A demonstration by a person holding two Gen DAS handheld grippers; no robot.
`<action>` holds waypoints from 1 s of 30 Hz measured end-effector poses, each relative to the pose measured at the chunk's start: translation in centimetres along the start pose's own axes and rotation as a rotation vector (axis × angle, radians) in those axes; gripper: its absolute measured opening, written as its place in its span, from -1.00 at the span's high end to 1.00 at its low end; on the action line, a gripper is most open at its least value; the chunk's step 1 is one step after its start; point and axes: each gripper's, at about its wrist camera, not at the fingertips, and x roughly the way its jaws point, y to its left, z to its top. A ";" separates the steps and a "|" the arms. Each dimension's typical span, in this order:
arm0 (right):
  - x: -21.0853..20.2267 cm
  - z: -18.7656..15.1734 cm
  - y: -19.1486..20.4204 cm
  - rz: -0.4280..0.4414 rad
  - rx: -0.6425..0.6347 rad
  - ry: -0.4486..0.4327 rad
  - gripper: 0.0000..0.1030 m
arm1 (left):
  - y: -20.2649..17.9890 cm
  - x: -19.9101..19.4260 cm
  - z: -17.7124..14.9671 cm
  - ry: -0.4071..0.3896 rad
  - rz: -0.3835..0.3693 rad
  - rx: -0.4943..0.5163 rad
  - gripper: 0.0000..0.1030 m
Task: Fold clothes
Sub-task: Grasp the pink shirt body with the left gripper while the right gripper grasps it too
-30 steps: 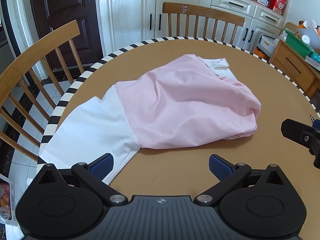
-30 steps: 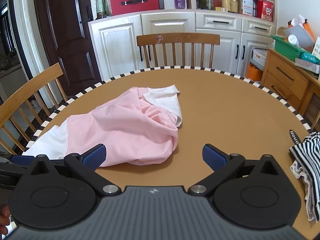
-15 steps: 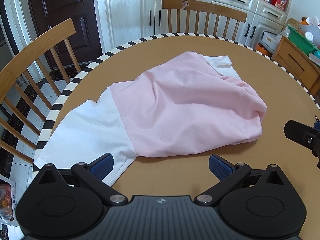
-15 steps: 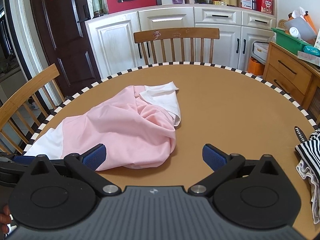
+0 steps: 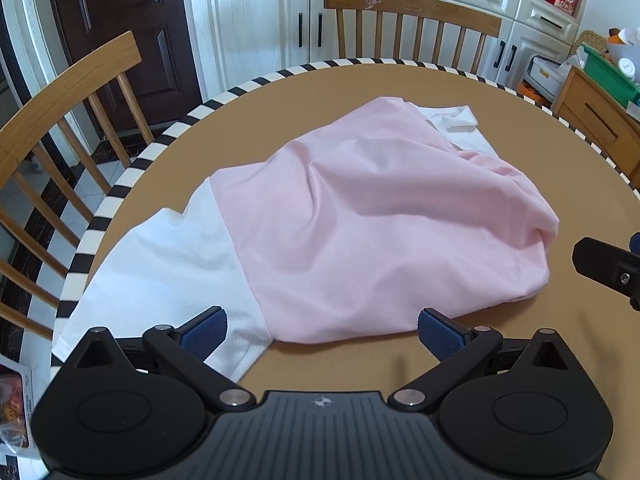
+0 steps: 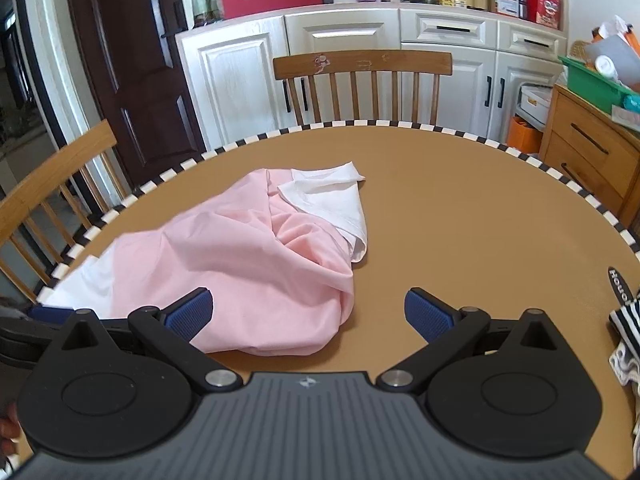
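Both cameras have drawn nearer the shirt than a second ago, so it fills more of each view. Round bench point(image 5: 400, 88) carries the crumpled pink-and-white shirt point(image 5: 360, 220), lying just ahead of the left gripper point(image 5: 322, 330), whose fingers point(image 5: 202, 330) stand wide apart, empty. Right gripper point(image 6: 308, 312) is likewise spread wide, the shirt point(image 6: 248, 264) ahead between and left of its fingers. Striped cloth point(image 6: 628, 328) lies off to their right.

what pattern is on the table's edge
Black and white stripes around the table's rim, clearest in the right wrist view.
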 end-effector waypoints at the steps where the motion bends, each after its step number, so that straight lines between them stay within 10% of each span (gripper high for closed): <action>1: 0.5 -0.1 0.1 0.001 -0.015 0.005 -0.97 | 0.0 0.3 0.0 -0.007 0.002 0.002 -0.94; 9: 6.7 -0.9 -0.4 0.019 -0.039 0.128 -0.31 | -0.9 3.2 -1.3 -0.064 -0.064 0.130 -0.39; 12: 8.6 -0.8 -0.9 0.047 0.015 0.164 0.11 | -1.2 3.6 -0.9 -0.094 -0.143 0.157 0.12; 14: 9.2 -0.7 -1.2 0.083 0.056 0.156 0.81 | -1.1 3.9 -0.4 -0.090 -0.183 0.144 0.62; 15: 9.2 -0.6 -1.2 0.095 0.065 0.159 0.81 | -1.0 4.1 -0.1 -0.082 -0.208 0.133 0.85; 26: -4.1 -0.1 -3.4 0.206 0.070 0.064 0.87 | 2.0 -5.6 -1.9 -0.115 -0.449 0.128 0.89; 30: -10.5 2.4 -3.4 0.296 0.072 -0.052 0.87 | 2.4 -8.5 0.4 -0.190 -0.420 0.100 0.88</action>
